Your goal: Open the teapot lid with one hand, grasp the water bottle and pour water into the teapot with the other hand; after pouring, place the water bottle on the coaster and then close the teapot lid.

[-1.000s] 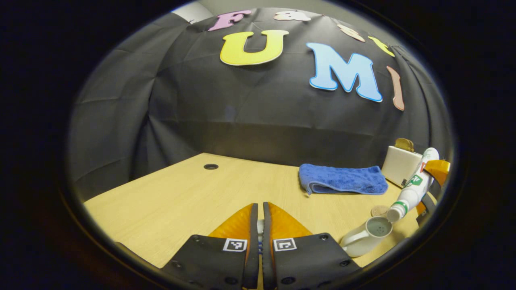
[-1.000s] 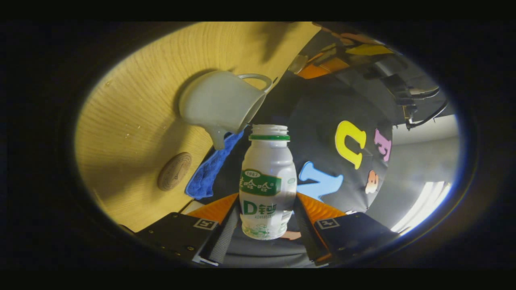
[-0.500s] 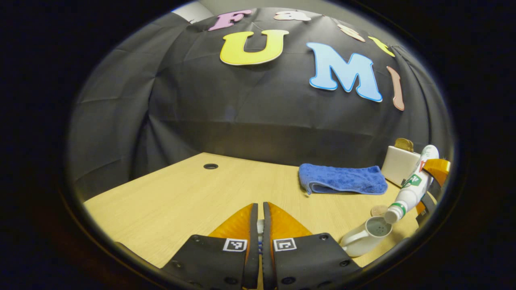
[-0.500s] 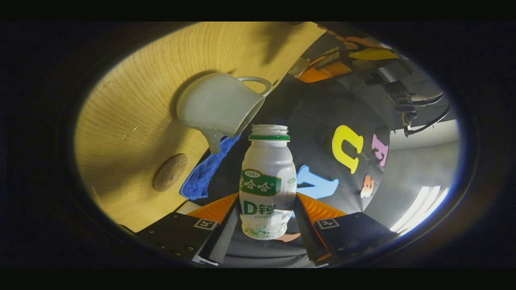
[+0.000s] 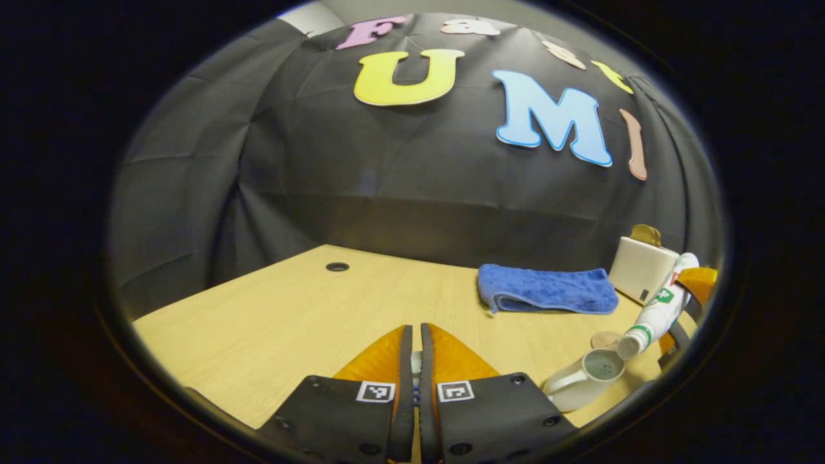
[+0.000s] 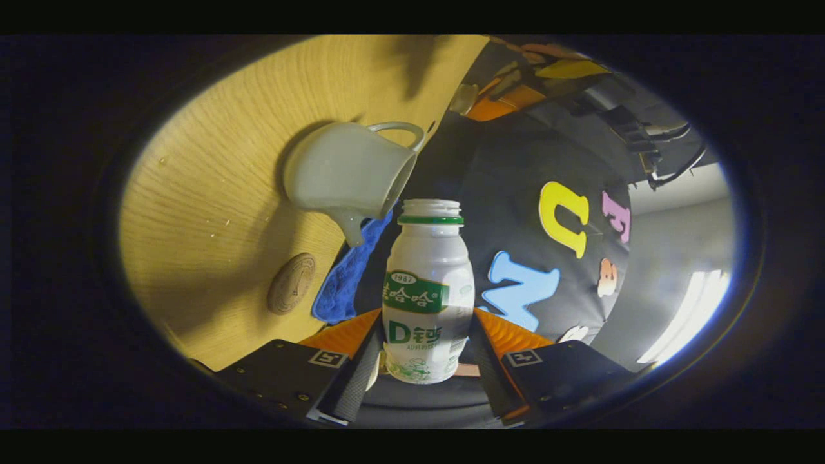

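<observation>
Right gripper (image 6: pixel 425 351) clamps the tilted bottle (image 6: pixel 428 290), mouth over the open teapot (image 5: pixel 583 379); left gripper (image 5: pixel 416 361) pinched nearly closed, contents unclear, towel (image 5: pixel 546 290) beyond.

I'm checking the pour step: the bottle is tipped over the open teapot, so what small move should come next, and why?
Probably hold the tilt a moment, then right the water bottle. The right gripper grips it, mouth down at the open teapot. No stream is visible, and the coaster waits just behind.
</observation>
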The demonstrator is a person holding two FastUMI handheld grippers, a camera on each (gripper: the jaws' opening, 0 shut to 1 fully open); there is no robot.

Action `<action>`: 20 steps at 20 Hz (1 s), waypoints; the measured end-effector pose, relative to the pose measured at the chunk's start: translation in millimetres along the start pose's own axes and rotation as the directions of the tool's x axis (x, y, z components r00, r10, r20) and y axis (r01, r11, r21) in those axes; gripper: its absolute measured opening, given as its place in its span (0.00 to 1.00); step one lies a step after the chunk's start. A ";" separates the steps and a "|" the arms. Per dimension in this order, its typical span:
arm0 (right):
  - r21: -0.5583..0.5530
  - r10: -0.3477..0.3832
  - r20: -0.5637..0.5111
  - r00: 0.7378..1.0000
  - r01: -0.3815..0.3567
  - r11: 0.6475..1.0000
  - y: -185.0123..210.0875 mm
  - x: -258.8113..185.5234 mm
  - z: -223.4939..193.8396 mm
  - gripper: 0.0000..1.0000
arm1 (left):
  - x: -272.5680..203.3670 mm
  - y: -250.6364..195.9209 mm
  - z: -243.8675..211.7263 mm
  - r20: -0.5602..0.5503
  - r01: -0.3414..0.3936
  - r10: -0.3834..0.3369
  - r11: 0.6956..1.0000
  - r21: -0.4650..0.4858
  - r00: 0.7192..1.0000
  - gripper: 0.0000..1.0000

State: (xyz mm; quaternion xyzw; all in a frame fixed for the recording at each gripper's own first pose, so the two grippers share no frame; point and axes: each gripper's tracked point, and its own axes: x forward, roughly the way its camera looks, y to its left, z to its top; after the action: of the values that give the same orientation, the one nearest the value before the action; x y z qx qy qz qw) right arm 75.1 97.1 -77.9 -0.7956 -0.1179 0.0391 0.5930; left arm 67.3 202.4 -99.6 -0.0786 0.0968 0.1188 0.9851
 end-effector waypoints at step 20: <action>0.916 0.134 -0.180 0.975 0.116 0.384 10.3 -5.2 -39.0 0.74 | 2.2 -13.6 -5.8 -0.015 0.027 -0.026 0.999 0.036 1.000 0.10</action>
State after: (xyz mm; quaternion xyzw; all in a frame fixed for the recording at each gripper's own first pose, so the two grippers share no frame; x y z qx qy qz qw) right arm 79.4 56.7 -76.7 -0.3319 -0.0044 0.0113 0.9432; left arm 71.8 188.8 -103.9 -0.0631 0.1050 0.1034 0.9871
